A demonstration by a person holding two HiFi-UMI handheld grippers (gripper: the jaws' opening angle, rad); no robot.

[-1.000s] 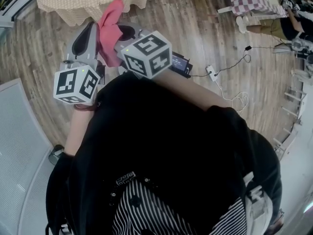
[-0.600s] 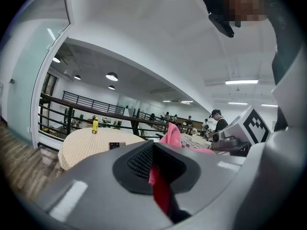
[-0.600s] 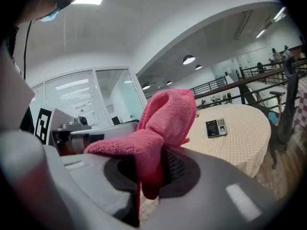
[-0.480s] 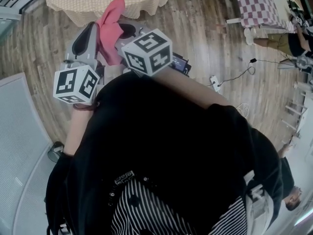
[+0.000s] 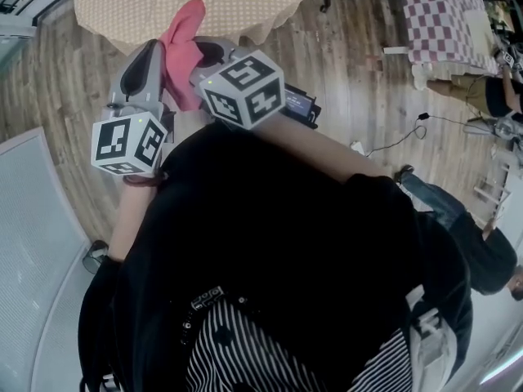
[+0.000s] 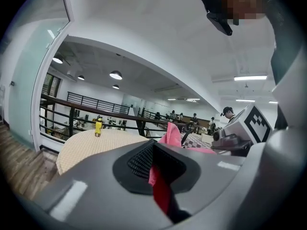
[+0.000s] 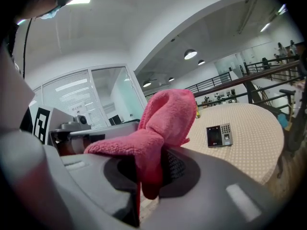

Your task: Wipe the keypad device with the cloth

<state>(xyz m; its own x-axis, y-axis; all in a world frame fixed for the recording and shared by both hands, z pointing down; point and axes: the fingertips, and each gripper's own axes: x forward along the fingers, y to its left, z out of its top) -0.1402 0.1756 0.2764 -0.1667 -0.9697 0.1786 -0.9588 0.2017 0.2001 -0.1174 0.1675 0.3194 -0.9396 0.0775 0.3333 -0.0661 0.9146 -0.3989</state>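
The left gripper (image 6: pixel 154 163) has its jaws pressed together on a thin fold of the pink cloth (image 7: pixel 163 123), which shows as a red strip in the narrow gap between them. The right gripper (image 7: pixel 146 169) is also clamped on the cloth: a thick bunch sits pinched between its jaws, and the rest rises above them in a loose, rounded hump. In the head view both grippers are held up in front of the person's black top (image 5: pixel 278 243), close side by side, with the cloth standing up between their tips.

The keypad device (image 7: pixel 219 135) lies flat on a round table (image 7: pixel 249 143) covered with a dotted beige tablecloth (image 5: pixel 147 2). It is a small dark panel with a grey block of keys on its right half. It is well apart from both grippers and nothing touches it. A yellow bottle (image 6: pixel 98 127) stands upright on the same table, seen from the left gripper view.

The table stands on a wooden floor (image 5: pixel 343 47). A second table with a checked tablecloth (image 5: pixel 441 6) is further off at the upper right of the head view, and another person (image 5: pixel 470 235) is at the right edge
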